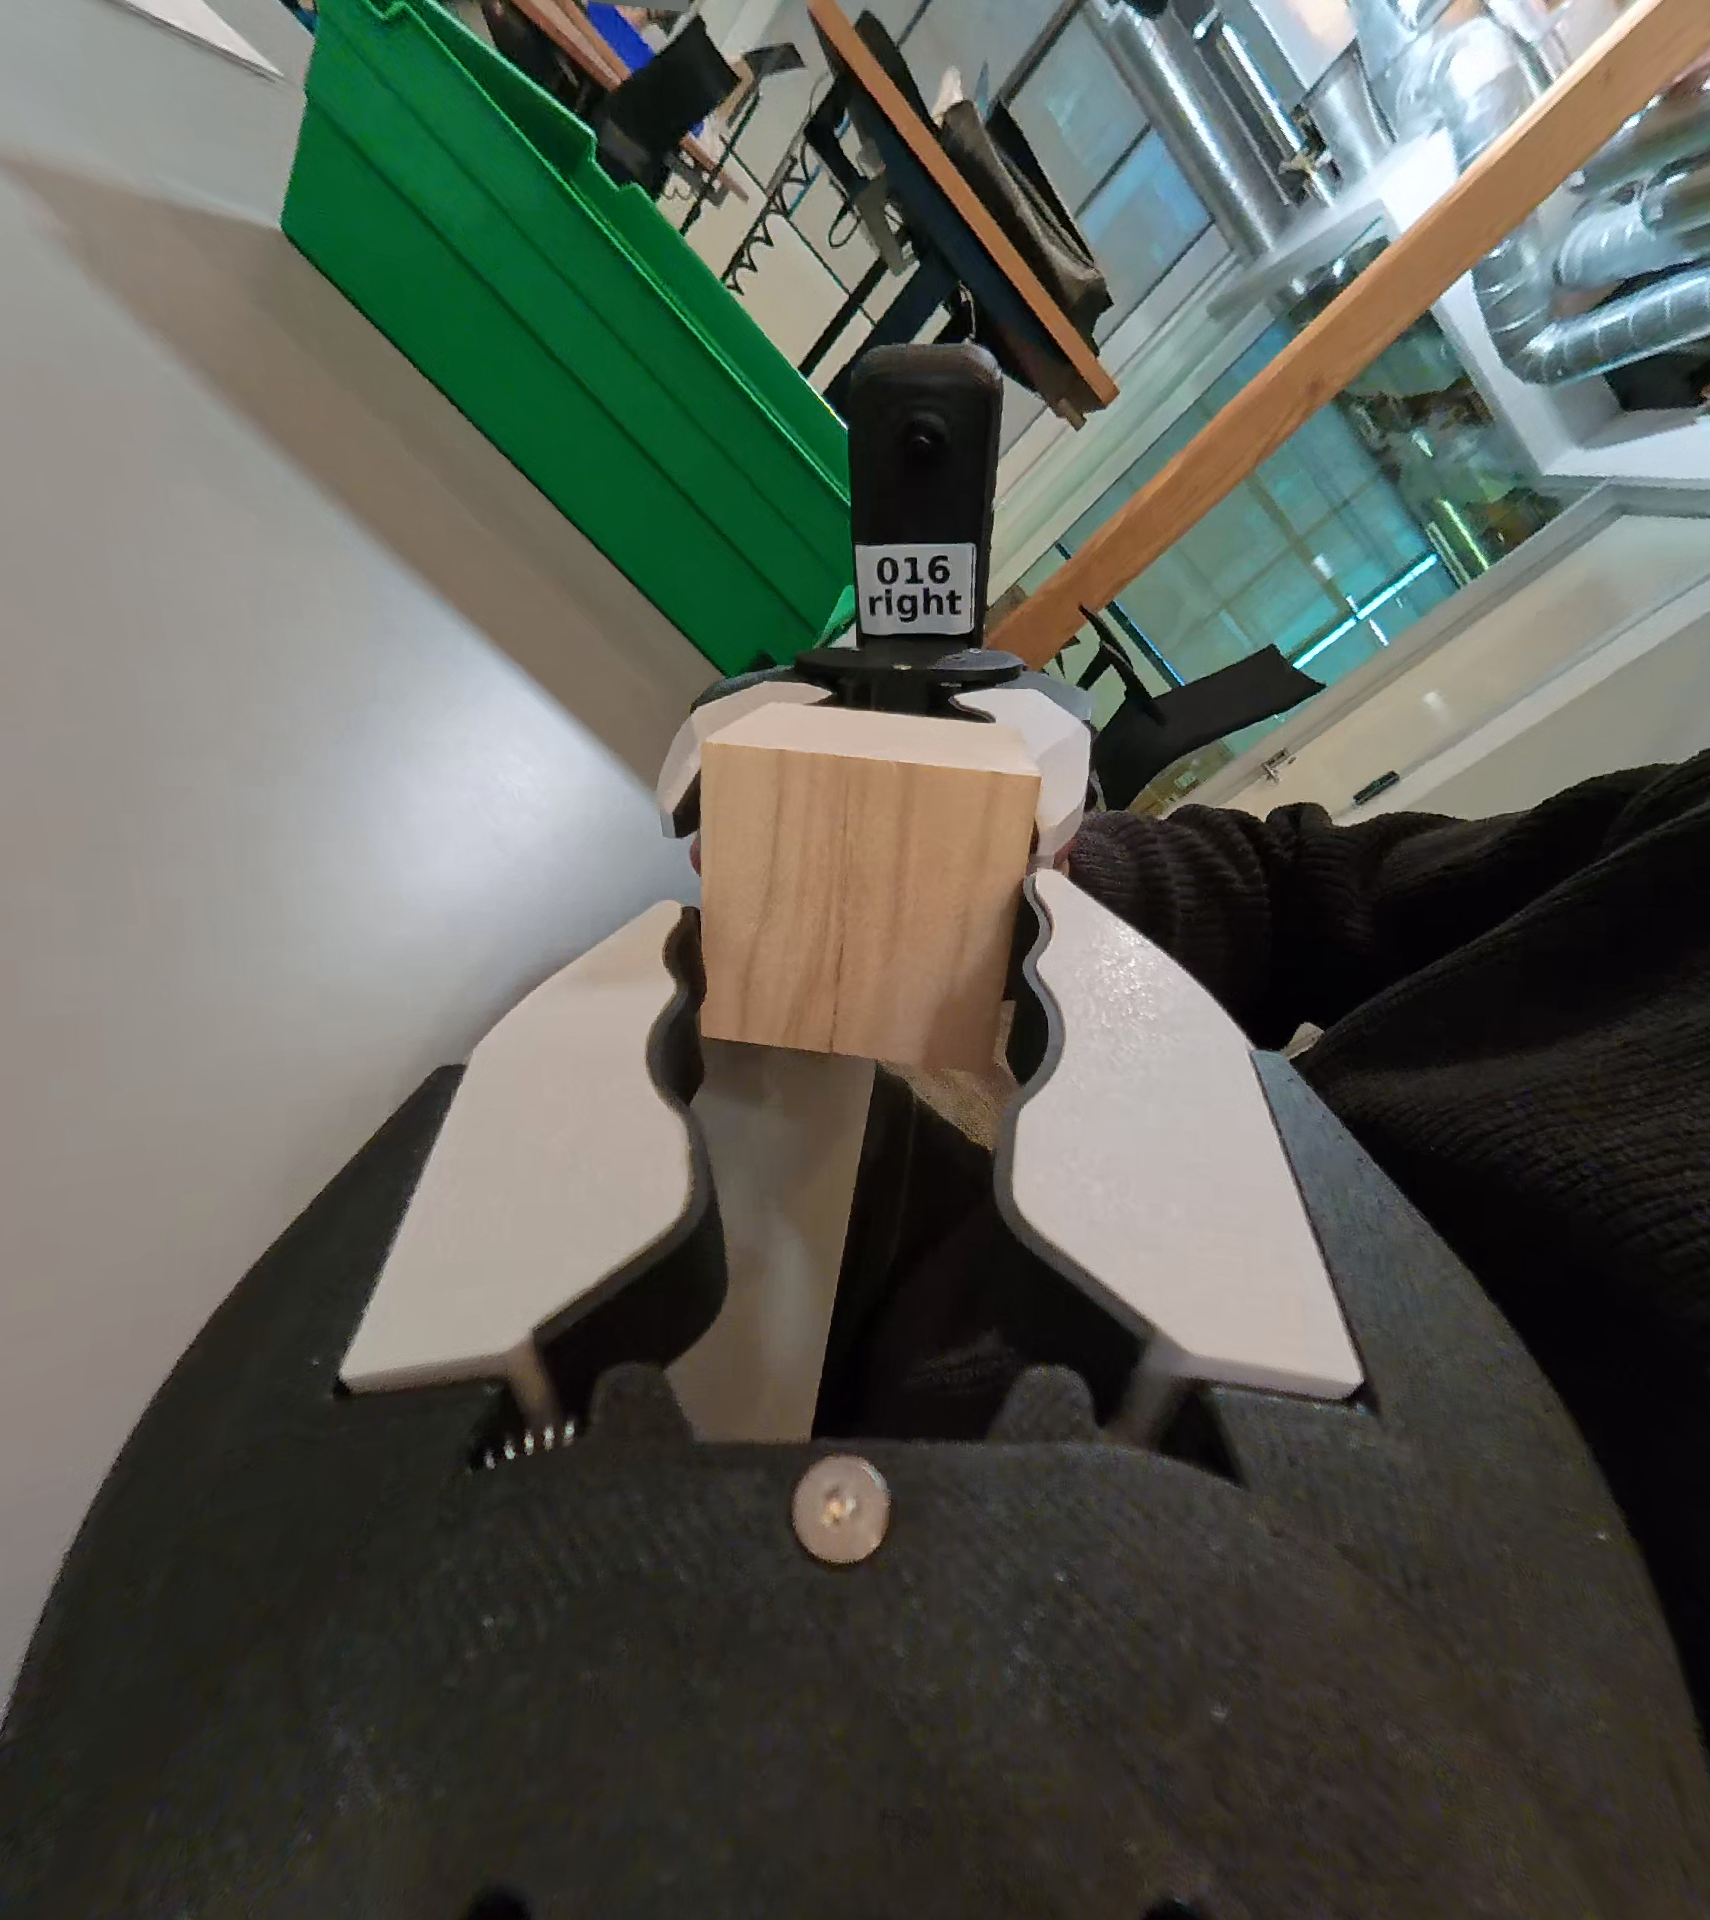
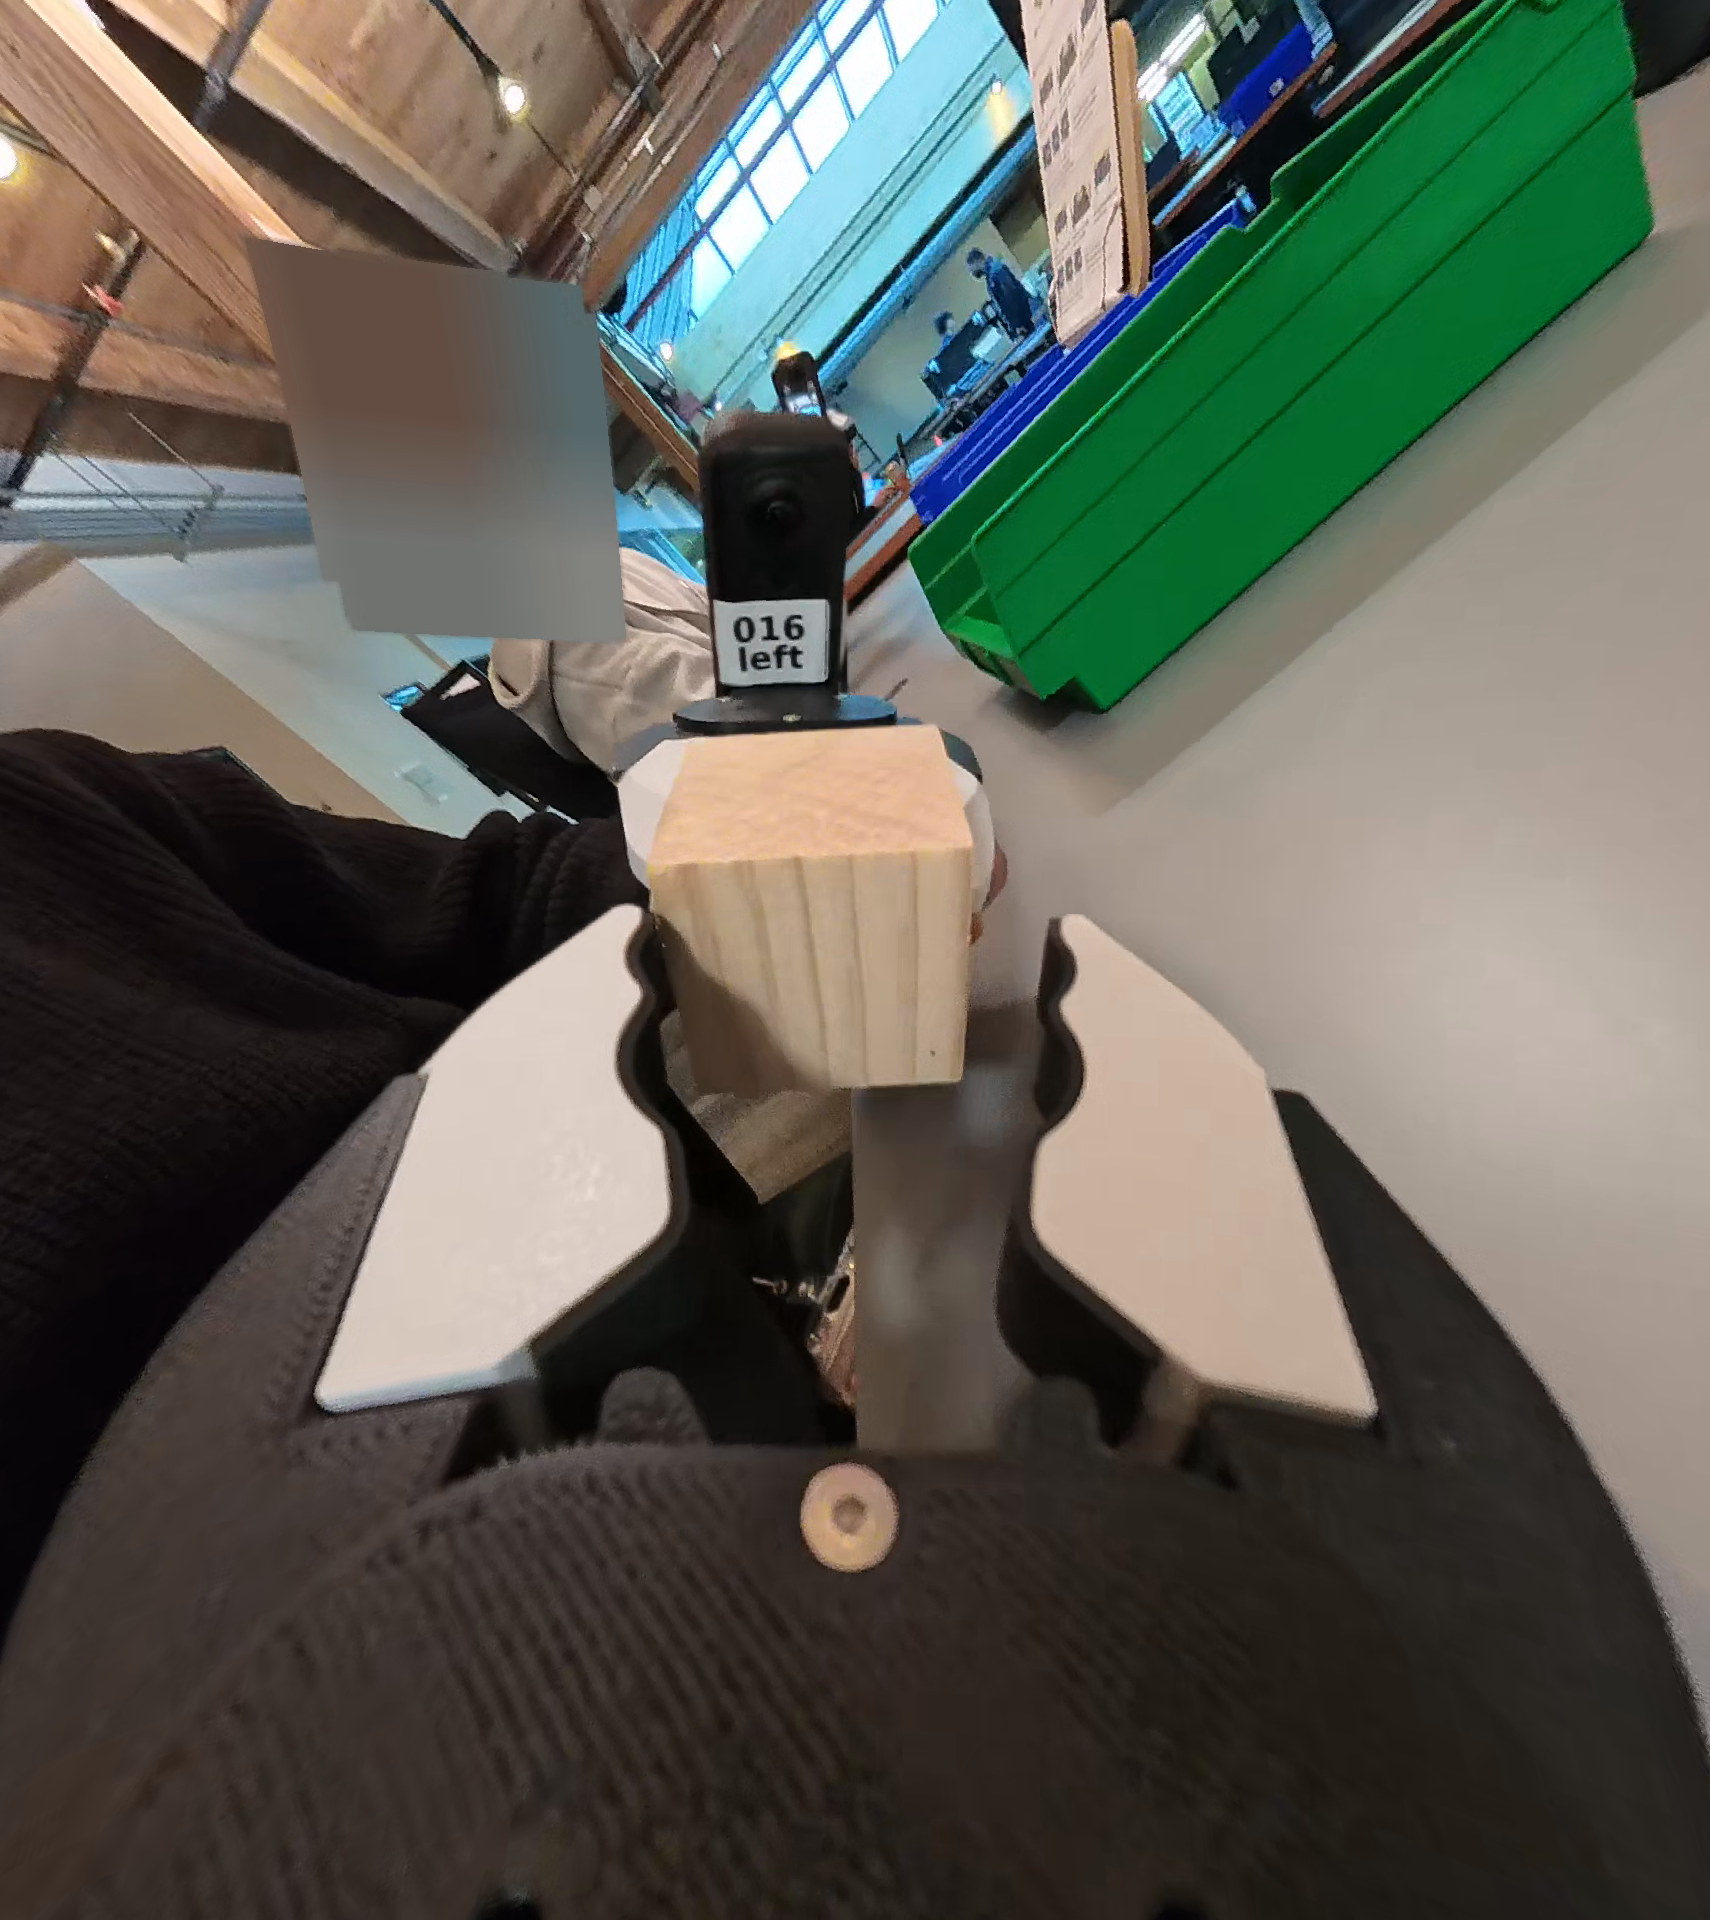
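Each gripper's camera carried a white label with black print. The left gripper [image 1: 856, 971] clamped the wooden block [image 1: 861, 914] between its jaws above the table [image 1: 207, 831]. The right gripper [image 2: 846, 977] faced it, jaws wide, one finger [image 2: 560, 1122] against the block's side.

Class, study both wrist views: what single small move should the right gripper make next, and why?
Probably close the right gripper on the wooden block. The block sits between its open fingers, close against one finger with a clear gap to the other finger. The left gripper appears clamped on the block's opposite end, so closing should give a second hold.
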Available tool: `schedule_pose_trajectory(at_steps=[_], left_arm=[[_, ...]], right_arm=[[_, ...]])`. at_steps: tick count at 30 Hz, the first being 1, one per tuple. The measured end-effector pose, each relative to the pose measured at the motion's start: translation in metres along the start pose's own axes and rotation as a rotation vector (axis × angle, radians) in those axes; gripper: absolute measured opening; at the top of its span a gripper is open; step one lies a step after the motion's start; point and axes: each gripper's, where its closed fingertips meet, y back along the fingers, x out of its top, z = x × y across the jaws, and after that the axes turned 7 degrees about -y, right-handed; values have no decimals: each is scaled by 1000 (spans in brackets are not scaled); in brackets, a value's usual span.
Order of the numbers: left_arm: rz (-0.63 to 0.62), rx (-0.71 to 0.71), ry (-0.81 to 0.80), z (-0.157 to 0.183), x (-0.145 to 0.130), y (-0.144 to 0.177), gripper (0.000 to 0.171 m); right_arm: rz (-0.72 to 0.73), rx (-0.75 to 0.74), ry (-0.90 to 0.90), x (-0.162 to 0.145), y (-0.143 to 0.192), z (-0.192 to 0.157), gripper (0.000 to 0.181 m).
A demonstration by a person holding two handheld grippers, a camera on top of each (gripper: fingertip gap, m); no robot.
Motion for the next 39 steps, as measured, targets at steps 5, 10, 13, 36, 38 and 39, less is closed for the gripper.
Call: schedule_pose_trajectory(at_steps=[5,10,13,36,38,39], left_arm=[[51,18,41,-4,4,1,59],[48,6,62,-4,2,-1,59],[47,-3,53,-1,2,-2,59],[-57,-59,-68,10,-12,-7,49],[-65,-83,-78,13,-13,-8,41],[-62,-93,-84,14,-13,-9,38]], right_arm=[[-5,8,-26,-3,-3,0,67],[10,-3,-13,-3,-5,0,58],[22,-4,2,-1,-4,-2,57],[-837,-1102,938,177,321,43,57],[-1115,-1158,857,171,362,67,57],[-1216,-1160,820,167,374,77,57]])
